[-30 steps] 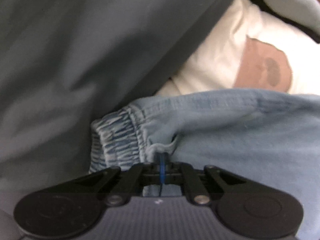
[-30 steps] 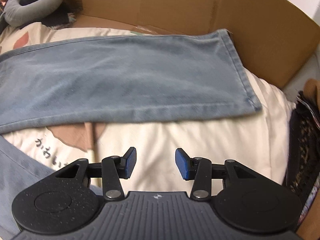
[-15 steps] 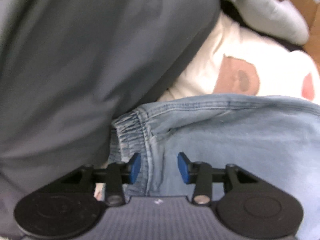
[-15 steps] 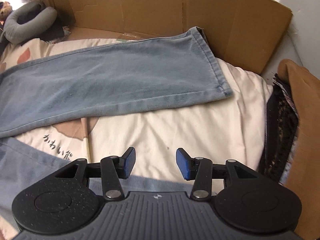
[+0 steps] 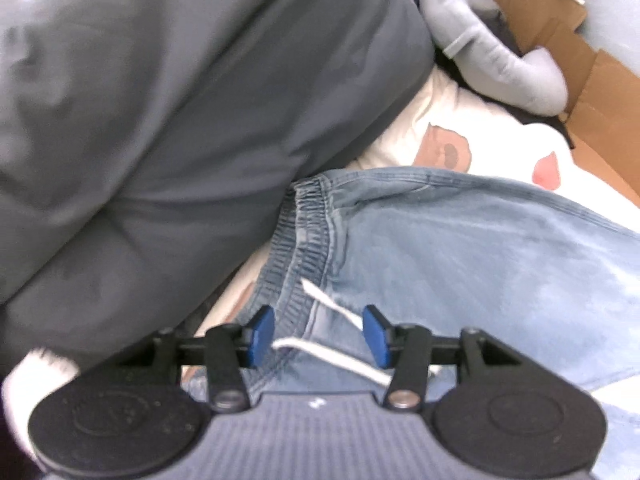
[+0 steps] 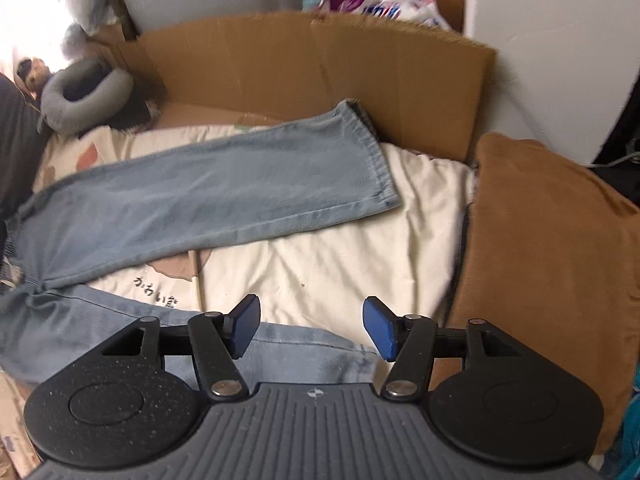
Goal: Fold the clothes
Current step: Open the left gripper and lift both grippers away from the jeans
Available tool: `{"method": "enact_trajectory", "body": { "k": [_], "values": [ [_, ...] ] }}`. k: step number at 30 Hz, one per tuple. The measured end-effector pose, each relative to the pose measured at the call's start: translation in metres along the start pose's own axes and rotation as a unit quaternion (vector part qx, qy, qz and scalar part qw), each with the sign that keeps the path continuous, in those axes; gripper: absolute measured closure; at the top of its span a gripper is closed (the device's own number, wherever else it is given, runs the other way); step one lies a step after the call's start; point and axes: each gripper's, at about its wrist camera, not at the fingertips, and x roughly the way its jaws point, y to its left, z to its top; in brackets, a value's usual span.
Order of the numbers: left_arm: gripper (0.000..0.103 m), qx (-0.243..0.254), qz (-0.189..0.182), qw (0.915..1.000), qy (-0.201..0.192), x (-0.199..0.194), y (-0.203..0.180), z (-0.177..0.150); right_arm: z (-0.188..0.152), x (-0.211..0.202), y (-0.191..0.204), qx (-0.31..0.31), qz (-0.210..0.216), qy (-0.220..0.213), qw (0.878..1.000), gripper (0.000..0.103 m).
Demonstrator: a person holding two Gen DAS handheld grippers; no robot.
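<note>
A: What is nearest your left claw (image 5: 318,334)?

B: Its 2 blue pads stand apart with nothing pressed between them; they have just been opening. Under the gap lie the white drawstring (image 5: 344,354) and the elastic waistband (image 5: 298,248) of the light blue jeans (image 5: 460,260), none of it gripped.

A: And beyond that?

B: A big dark grey cushion (image 5: 180,120) sits against the waistband on the left. Past the jeans is the cream quilt (image 5: 492,140) with a bear print, then a grey neck pillow (image 5: 504,68) and brown cardboard (image 5: 560,52).

A: Your right claw (image 6: 311,332)?

B: Open too, pads well apart and empty, and they have just widened further. Just below them runs 1 jeans leg (image 6: 280,346), lying across the quilt (image 6: 340,260).

A: Farther out?

B: The other jeans leg (image 6: 224,196) lies flat, stretched diagonally up the quilt, its hem near the cardboard wall (image 6: 320,68). The 2 legs meet at the left edge of the view. A brown cushion (image 6: 552,240) lies to the right of the quilt. The neck pillow (image 6: 86,94) rests far left, with a small plush toy (image 6: 32,74) beside it.
</note>
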Motion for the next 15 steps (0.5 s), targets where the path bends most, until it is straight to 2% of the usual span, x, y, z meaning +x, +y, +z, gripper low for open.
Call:
{"method": "enact_trajectory", "body": {
  "k": [4, 10, 15],
  "values": [
    [0.04, -0.003, -0.006, 1.0, 0.002, -0.033, 0.008, -0.018, -0.006, -0.031, -0.018, -0.007, 0.016, -0.004, 1.0, 0.039],
    [0.04, -0.011, -0.019, 0.9997, 0.014, -0.073, 0.021, -0.046, -0.021, -0.073, -0.042, 0.0, 0.028, 0.008, 1.0, 0.039],
    [0.039, -0.023, -0.035, 0.9988, 0.023, -0.104, 0.028, -0.069, -0.048, -0.11, -0.045, 0.004, 0.027, 0.014, 1.0, 0.038]
  ]
}}
